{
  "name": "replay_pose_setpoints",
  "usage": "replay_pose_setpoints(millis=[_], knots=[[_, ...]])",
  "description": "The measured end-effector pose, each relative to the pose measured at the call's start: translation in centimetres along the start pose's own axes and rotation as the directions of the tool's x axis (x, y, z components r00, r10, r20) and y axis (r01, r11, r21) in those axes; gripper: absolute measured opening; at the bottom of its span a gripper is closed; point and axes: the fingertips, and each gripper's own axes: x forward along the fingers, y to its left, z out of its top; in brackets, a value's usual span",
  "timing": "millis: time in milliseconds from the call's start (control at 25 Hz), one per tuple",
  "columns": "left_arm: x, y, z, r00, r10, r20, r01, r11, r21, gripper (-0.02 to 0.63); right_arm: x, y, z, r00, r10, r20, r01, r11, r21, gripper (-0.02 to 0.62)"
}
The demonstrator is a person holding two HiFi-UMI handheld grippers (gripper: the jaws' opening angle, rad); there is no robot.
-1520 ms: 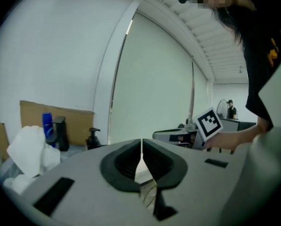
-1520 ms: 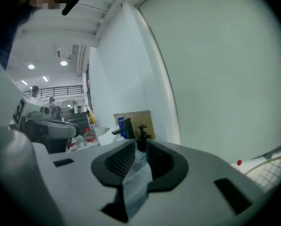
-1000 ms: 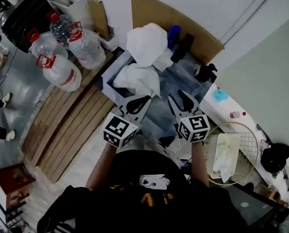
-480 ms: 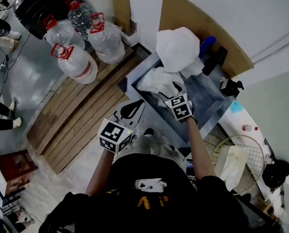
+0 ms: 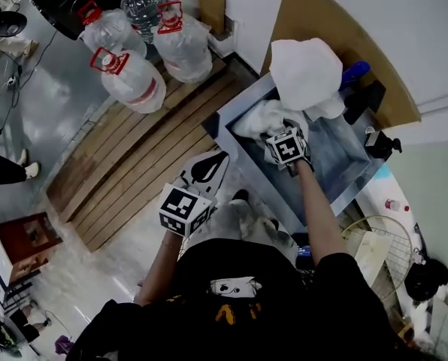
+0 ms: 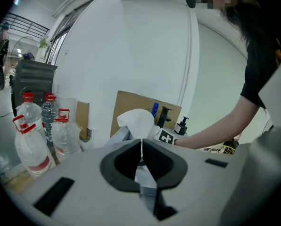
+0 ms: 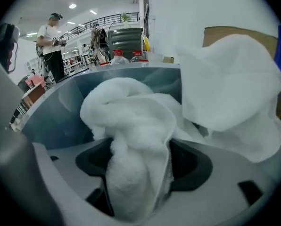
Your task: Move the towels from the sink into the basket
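Observation:
A crumpled white towel lies in the grey sink. My right gripper reaches down into the sink onto it. In the right gripper view a fold of this towel stands between the wide jaws of the right gripper, which have just been opening. A second, larger white towel hangs over the sink's far edge. My left gripper hovers shut and empty outside the sink's near corner, and in its own view the tips of the left gripper meet. The wire basket at lower right holds a pale towel.
Big water bottles stand at upper left beside wooden planks. Cardboard leans behind the sink, and a black dispenser sits at its right corner. People stand far off in the hall.
My right gripper went from in front of my body forward and down into the sink, opening around the crumpled towel. The left gripper drew back from the sink's edge.

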Motion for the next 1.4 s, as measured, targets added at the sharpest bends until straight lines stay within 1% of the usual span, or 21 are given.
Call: replay_pose_setpoints(millis=[40,80,160,240,360,440,520,600,760,920,1040,1120,1280,1400], knots=[[-0.1,0.3,-0.2,1.000,0.007,-0.001,-0.007,1.000,-0.007,0.015,0.2,0.0,0.0,1.000,-0.008,-0.003,0.008,1.000,-0.003,0.359],[-0.3,0.6,-0.6,1.000,0.015,-0.003,-0.015,1.000,-0.015,0.015,0.2,0.1,0.0,1.000,-0.013,-0.002,0.013,1.000,-0.010,0.338],[-0.4,0.8,-1.1,1.000,0.025,-0.010,-0.025,0.999,-0.027,0.015,0.0,0.2,0.0,1.000,-0.016,0.013,0.016,0.999,-0.027,0.262],[-0.4,0.6,-1.2,1.000,0.024,-0.014,-0.024,0.999,-0.027,0.014,-0.8,0.4,-0.2,0.999,-0.027,0.034,0.028,0.999,-0.028,0.208],[-0.4,-0.1,-0.4,1.000,0.002,-0.009,-0.002,1.000,-0.012,0.014,-3.0,0.5,-0.2,0.996,-0.057,0.071,0.056,0.998,0.014,0.144],[-0.3,-0.6,0.2,1.000,-0.013,0.000,0.013,1.000,0.003,0.015,-4.8,0.6,0.1,0.989,-0.082,0.120,0.075,0.995,0.062,0.129],[0.1,-1.1,0.8,0.999,-0.031,0.011,0.031,0.999,0.017,0.015,-7.0,0.6,0.5,0.976,-0.103,0.190,0.080,0.989,0.125,0.120],[0.7,-1.8,1.4,0.998,-0.057,0.019,0.056,0.998,0.030,0.015,-9.5,0.6,0.9,0.959,-0.122,0.255,0.076,0.980,0.181,0.115],[1.7,-3.7,2.3,0.993,-0.114,0.023,0.112,0.992,0.057,0.014,-14.7,1.0,1.5,0.922,-0.153,0.356,0.059,0.963,0.261,0.112],[2.4,-5.4,3.0,0.986,-0.166,0.026,0.163,0.983,0.084,0.015,-19.4,1.5,1.3,0.885,-0.188,0.425,0.047,0.946,0.322,0.109],[3.2,-7.1,3.6,0.977,-0.208,0.033,0.204,0.973,0.108,0.015,-22.5,1.4,0.8,0.856,-0.226,0.464,0.054,0.933,0.355,0.106],[3.5,-8.6,4.2,0.970,-0.242,0.035,0.236,0.963,0.126,0.015,-24.8,1.2,0.7,0.827,-0.262,0.497,0.063,0.922,0.382,0.103],[4.0,-11.5,4.9,0.953,-0.300,0.042,0.290,0.945,0.152,0.015,-29.9,0.8,0.5,0.751,-0.330,0.572,0.085,0.907,0.412,0.100],[4.4,-13.8,5.1,0.941,-0.337,0.044,0.326,0.932,0.156,0.015,-33.6,0.6,-0.3,0.712,-0.364,0.600,0.110,0.903,0.416,0.100]])
